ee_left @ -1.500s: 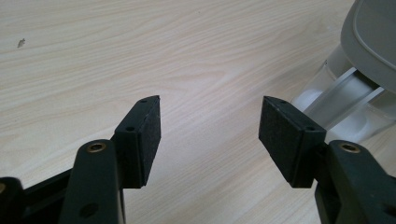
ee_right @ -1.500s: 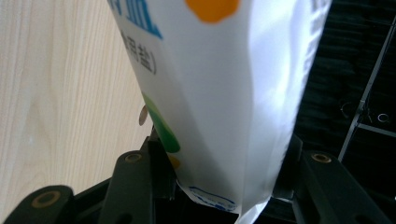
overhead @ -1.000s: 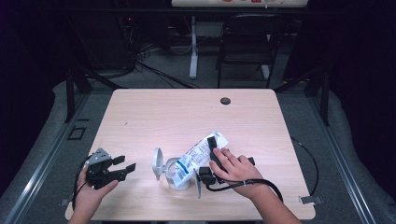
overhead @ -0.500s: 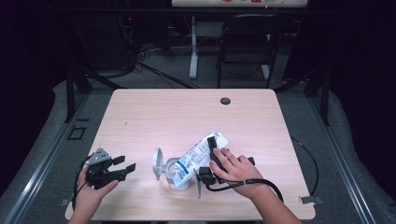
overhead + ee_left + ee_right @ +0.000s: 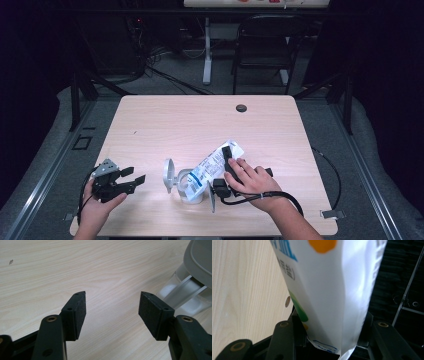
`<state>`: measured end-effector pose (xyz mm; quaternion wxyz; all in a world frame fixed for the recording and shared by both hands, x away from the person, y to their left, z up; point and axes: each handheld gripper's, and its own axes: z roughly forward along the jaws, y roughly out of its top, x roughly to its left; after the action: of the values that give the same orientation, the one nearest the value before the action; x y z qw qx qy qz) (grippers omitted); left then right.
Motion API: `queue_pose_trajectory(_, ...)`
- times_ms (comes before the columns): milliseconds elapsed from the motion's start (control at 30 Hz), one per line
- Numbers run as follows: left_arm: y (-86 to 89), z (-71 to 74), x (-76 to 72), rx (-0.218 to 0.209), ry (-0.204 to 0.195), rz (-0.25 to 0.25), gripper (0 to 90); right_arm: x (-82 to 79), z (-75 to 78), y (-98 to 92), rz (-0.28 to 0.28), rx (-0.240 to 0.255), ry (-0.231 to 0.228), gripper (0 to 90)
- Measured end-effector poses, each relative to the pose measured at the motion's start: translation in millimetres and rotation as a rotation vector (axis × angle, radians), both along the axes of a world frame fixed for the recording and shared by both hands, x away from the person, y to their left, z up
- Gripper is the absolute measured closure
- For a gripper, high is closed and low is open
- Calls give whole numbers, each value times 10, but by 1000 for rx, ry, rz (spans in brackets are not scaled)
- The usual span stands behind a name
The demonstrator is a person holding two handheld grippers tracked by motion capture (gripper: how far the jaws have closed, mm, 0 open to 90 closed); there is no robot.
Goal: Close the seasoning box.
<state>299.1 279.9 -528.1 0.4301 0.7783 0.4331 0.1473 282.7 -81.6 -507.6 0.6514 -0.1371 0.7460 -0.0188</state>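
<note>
Right gripper (image 5: 227, 167) is clamped on a white printed pouch (image 5: 212, 165), tilted with its lower end in a clear lidded container (image 5: 187, 187) (grey lid (image 5: 169, 176) flipped open) near the wooden surface's (image 5: 200, 125) front edge. Left gripper (image 5: 131, 179), jaws wide apart and empty, hovers just left of the container.

Light wood surface (image 5: 175, 125) with a dark round grommet (image 5: 241, 108) at 12 o'clock. Grey floor (image 5: 47, 150) surrounds it. Black chair (image 5: 260, 50) and loose cables (image 5: 155, 65) beyond. Dim room.
</note>
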Motion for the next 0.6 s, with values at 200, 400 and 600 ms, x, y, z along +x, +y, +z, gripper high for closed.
queue_pose_trajectory(200, 4, 5, 0, 2, 0, -2, 393, -1, 1, 0, 2, 0, -1, 560)
queue_pose_trajectory(400, 2, 4, 1, 2, 0, -2, 393, -1, 2, 0, 3, 1, -1, 561)
queue_pose_trajectory(600, 2, 3, -1, 0, 2, 0, 393, -1, 2, 0, 4, -1, -2, 563)
